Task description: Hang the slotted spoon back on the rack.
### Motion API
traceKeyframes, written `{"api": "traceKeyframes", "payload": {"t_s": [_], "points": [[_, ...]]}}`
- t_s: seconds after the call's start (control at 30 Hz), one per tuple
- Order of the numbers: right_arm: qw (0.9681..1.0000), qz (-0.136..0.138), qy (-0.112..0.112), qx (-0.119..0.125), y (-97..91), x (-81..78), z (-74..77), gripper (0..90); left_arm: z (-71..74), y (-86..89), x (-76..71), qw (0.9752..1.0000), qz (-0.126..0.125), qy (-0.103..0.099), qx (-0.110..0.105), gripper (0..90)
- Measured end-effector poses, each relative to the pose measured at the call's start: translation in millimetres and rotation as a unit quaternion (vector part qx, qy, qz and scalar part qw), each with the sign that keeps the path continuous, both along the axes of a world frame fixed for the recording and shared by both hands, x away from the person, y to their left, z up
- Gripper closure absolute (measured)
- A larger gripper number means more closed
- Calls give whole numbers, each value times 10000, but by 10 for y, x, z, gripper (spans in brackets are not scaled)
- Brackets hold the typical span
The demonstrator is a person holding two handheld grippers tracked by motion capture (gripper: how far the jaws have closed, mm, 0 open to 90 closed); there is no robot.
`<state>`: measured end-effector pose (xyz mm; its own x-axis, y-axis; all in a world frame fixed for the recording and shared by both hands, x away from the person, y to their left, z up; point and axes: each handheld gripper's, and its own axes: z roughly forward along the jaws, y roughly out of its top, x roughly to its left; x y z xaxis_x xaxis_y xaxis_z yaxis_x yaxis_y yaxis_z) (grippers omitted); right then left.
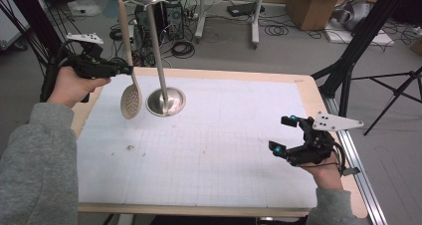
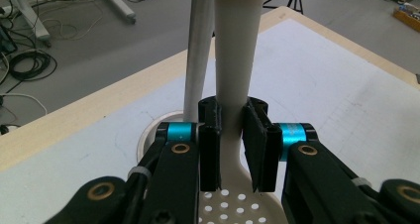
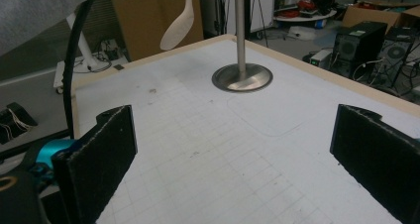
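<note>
The left claw (image 2: 230,149) is clamped on the neck of a cream slotted spoon (image 1: 131,99), just above its perforated bowl, and holds it upright in the air with the handle pointing up. Right beside the spoon, nearly touching its handle, rises the thin metal pole of a stand (image 1: 165,101) whose round steel base sits on the tabletop (image 1: 224,150); a small disc tops the pole. The right claw (image 1: 284,134) hovers well apart at the near right corner, jaws spread wide with nothing between them. From stand to right claw the white gridded sheet lies bare, with a few faint smudges, framed by a pale wooden edge. Beyond the far edge stand computer towers (image 1: 166,16), coiled cables, cardboard boxes (image 1: 318,3) and black tripod legs on a grey floor
</note>
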<state>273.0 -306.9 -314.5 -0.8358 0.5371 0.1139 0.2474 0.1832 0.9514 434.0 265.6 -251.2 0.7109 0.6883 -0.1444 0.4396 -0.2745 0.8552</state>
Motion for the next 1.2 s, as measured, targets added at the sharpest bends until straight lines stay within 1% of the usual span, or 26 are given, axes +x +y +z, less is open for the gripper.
{"api": "traceKeyframes", "payload": {"t_s": [0.13, 0.17, 0.2, 0.23, 0.27, 0.3, 0.33, 0.4, 0.47, 0.5, 0.57, 0.6, 0.67, 0.7, 0.73, 0.8, 0.9, 0.93, 1.0, 1.07, 1.17, 1.2], "points": [[10000, 3, -6, -5, 2, 2, -1, 27, -1, 12, 0, 10000, 54, -56, 35, 770], [10000, 3, -18, -9, 1, 5, -2, 27, 1, 16, -4, 9999, 63, -84, 70, 766], [10000, 0, -7, -2, 3, 5, -3, 27, 0, 17, -12, 9998, 80, -178, 33, 746], [10000, 0, -6, 6, 4, 6, -5, 27, 0, 19, -21, 9996, 70, -274, -21, 661], [10000, -2, -18, -15, 5, 9, -6, 27, 0, 17, -34, 9995, 42, -325, -33, 613], [10000, -9, 22, -10, 11, 5, -6, 27, -3, 12, -48, 9992, 3, -396, 28, 581], [10000, 5, 28, -14, 14, 8, -9, 27, -10, 11, -59, 9989, -36, -461, 91, 530], [10000, 12, 37, -43, 21, 18, -18, 27, -31, 4, -89, 9984, -127, -547, 96, 443], [10000, 40, 60, -51, 33, 20, -23, 27, -48, 4, -135, 9978, -197, -623, 80, 386], [10000, 54, 51, -50, 37, 18, -22, 27, -55, 2, -158, 9978, -233, -612, 69, 334], [10000, 64, 34, -25, 46, 16, -20, 27, -68, 8, -220, 9975, -331, -627, 1, 305], [10000, 68, 27, -27, 47, 17, -20, 27, -74, 10, -252, 9975, -321, -624, -81, 278], [10000, 75, 60, -21, 45, 17, -22, 27, -81, 31, -313, 9967, -367, -686, -212, 184], [10000, 69, 61, -13, 44, 18, -23, 27, -84, 39, -344, 9962, -378, -738, -263, 163], [10000, 71, 66, -6, 40, 17, -23, 27, -88, 48, -379, 9957, -373, -780, -335, 162], [10000, 87, 19, 30, 38, 17, -19, 27, -98, 59, -449, 9949, -369, -848, -407, 156], [9999, 86, 21, 69, 40, 5, -2, 27, -114, 66, -562, 9938, -318, -980, -429, 156], [9999, 90, 15, 103, 42, 2, 3, 27, -120, 74, -597, 9936, -298, -993, -459, 156], [9999, 96, -14, 110, 44, -2, 14, 27, -137, 93, -668, 9939, -230, -911, -582, 156], [9999, 113, -24, 110, 54, -7, 23, 27, -171, 105, -734, 9938, -176, -898, -625, 154], [9999, 134, -50, 91, 83, -8, 32, 27, -243, 127, -814, 9942, -131, -901, -578, 154], [9998, 146, -42, 96, 94, -7, 32, 28, -270, 129, -838, 9943, -92, -946, -489, 154]]}}
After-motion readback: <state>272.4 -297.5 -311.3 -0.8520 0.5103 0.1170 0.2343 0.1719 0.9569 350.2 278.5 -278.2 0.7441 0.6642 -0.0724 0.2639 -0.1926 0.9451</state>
